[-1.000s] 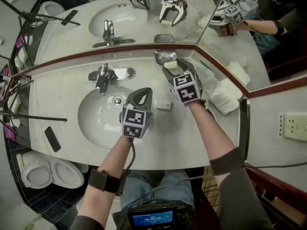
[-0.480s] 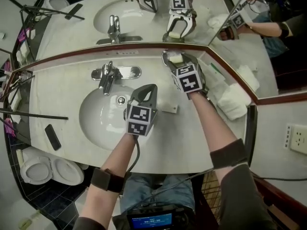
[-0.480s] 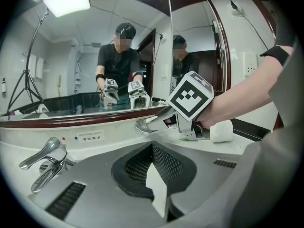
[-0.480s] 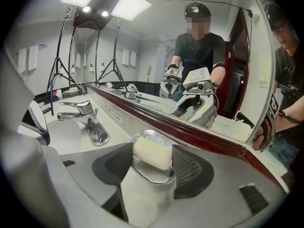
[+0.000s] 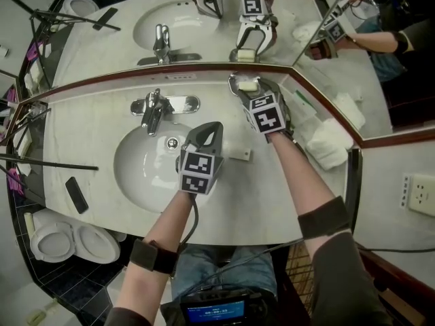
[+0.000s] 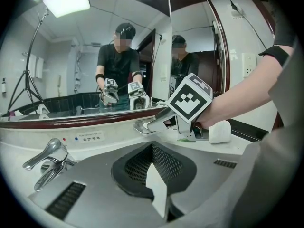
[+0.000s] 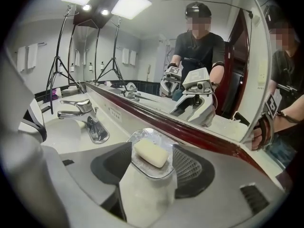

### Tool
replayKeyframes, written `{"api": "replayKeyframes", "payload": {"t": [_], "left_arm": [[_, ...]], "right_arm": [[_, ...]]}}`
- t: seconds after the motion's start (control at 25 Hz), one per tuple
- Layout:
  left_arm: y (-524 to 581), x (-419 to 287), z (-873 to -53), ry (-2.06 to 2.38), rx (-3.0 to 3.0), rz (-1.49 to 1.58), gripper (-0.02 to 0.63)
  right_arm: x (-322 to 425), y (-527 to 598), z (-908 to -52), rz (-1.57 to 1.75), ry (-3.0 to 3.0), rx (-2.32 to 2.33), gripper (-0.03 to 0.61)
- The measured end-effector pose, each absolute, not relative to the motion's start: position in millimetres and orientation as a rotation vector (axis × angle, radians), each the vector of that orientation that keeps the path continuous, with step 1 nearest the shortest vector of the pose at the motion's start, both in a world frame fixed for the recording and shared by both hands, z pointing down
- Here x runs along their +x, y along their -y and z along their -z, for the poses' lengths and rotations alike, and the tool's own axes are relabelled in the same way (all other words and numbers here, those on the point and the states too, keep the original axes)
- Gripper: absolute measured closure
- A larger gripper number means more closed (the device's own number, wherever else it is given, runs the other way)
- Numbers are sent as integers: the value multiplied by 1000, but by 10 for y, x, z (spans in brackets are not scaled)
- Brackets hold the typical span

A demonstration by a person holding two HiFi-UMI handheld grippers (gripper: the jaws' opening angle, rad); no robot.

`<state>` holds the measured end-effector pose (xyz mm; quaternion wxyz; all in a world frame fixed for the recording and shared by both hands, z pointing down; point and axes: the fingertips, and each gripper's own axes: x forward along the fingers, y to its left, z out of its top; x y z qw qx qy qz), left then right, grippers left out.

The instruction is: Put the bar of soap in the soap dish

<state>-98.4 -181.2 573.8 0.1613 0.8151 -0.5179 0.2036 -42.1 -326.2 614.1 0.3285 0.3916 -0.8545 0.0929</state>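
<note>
The pale bar of soap [image 7: 151,153] lies in the clear glass soap dish [image 7: 164,173], which stands on the counter just in front of the mirror. In the head view the soap [image 5: 249,85] and the dish [image 5: 234,81] show past the right gripper's marker cube. My right gripper [image 7: 152,167] is open, one jaw on each side of the dish; its jaws have just been opening and its pads do not press on the soap. The right gripper [image 5: 247,92] points at the mirror. My left gripper [image 5: 209,129] is shut and empty over the basin's right rim, and its shut jaws [image 6: 153,163] face the right gripper.
A chrome faucet [image 5: 153,107] stands behind the sink basin [image 5: 139,172]. A small white box [image 5: 239,153] lies on the counter between the grippers. A folded white towel [image 5: 327,145] sits at the right. A black flat object [image 5: 75,194] lies at the counter's left front.
The right gripper has come down a little at the dish and its jaws have spread off the soap, which now rests in the dish. The left gripper has kept still.
</note>
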Motion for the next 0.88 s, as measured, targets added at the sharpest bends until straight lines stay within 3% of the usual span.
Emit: {"api": "replayKeyframes", "payload": {"t": [0.16, 0.28, 0.48, 0.88], "left_arm": [[1680, -1003, -5614, 1477, 2321, -570, 612], [1550, -1011, -5446, 1468, 2329, -559, 612], [1321, -997, -5153, 1450, 2352, -531, 612], [882, -1039, -4751, 1424, 2372, -494, 612]], "right_arm": [[-362, 3049, -5951, -240, 2254, 1014, 283], [-308, 2789, -5701, -241, 2275, 1001, 346], [-77, 2301, -5269, -270, 2312, 1061, 544], [386, 1308, -4980, -353, 2358, 1150, 560]]}}
